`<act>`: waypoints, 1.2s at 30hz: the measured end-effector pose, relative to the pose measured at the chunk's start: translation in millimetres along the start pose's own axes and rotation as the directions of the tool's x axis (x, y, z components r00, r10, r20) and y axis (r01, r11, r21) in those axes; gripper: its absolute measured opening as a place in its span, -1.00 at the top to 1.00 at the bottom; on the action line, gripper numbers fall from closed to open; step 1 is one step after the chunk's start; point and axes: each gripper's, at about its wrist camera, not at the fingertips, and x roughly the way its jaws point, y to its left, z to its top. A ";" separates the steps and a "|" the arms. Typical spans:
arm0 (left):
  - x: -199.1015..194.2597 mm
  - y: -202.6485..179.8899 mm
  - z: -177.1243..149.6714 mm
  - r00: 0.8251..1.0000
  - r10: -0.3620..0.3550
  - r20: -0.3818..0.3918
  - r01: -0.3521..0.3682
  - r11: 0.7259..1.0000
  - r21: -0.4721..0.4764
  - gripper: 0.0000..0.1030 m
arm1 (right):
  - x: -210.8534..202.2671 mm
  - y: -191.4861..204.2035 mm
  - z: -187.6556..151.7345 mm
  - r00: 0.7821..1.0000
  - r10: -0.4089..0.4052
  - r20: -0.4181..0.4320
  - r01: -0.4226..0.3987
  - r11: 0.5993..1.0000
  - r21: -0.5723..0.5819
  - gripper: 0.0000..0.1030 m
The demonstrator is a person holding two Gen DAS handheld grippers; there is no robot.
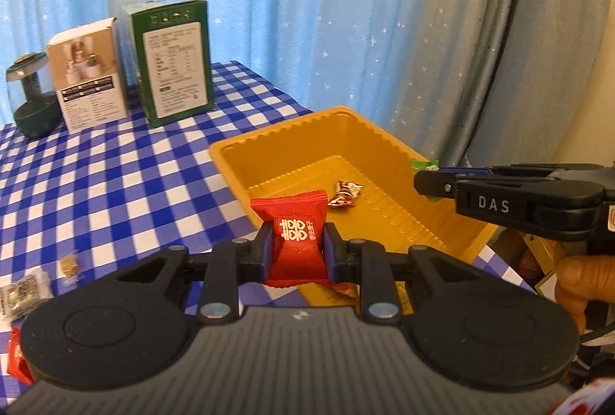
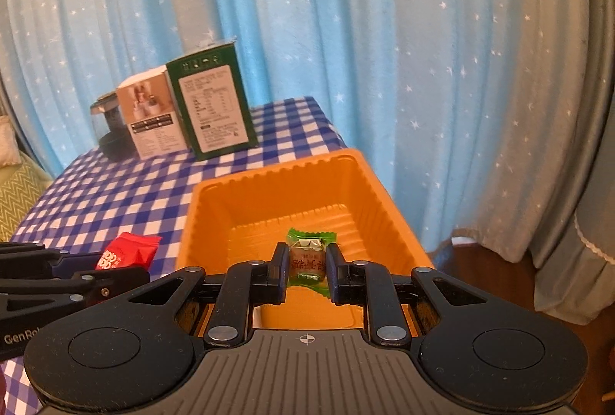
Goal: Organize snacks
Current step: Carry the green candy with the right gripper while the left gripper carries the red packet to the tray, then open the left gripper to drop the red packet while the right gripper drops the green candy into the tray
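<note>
My left gripper (image 1: 296, 249) is shut on a red candy packet (image 1: 294, 238) and holds it above the near left rim of the orange tray (image 1: 303, 142). My right gripper (image 2: 307, 271) is shut on a green-wrapped candy (image 2: 309, 255) over the tray's near end (image 2: 269, 180). In the left wrist view the right gripper (image 1: 424, 180) comes in from the right above the tray's right rim, with the green wrapper (image 1: 423, 165) sticking out. One small shiny wrapped candy (image 1: 344, 194) lies inside the tray. The left gripper with the red packet (image 2: 127, 251) shows at the left in the right wrist view.
A green box (image 1: 173, 63), a white box (image 1: 86, 73) and a dark glass jar (image 1: 32, 96) stand at the back of the blue-checked table (image 1: 115, 176). Several loose snacks (image 1: 23, 294) lie at the table's near left. Starred blue curtains hang behind.
</note>
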 end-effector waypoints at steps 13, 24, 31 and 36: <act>31.4 -27.8 -1.3 0.998 -0.044 -0.046 0.046 0.999 0.028 0.54 | 9.5 -18.0 -5.3 0.998 -0.020 -0.059 0.023 0.998 0.054 0.60; 36.6 -29.9 -3.3 0.999 -0.037 -0.039 0.038 0.999 0.014 0.38 | 12.6 -15.2 -6.0 0.997 -0.018 -0.069 0.022 0.998 0.057 0.60; 26.9 -22.2 -7.0 0.999 -0.020 -0.037 0.020 1.000 0.008 0.38 | 12.0 -13.8 -5.8 0.998 -0.016 -0.066 0.019 0.998 0.056 0.60; 17.8 -14.1 -9.6 0.999 0.000 -0.032 0.000 1.000 0.001 0.38 | 11.1 -13.0 -4.4 0.998 -0.012 -0.057 0.016 0.998 0.067 0.60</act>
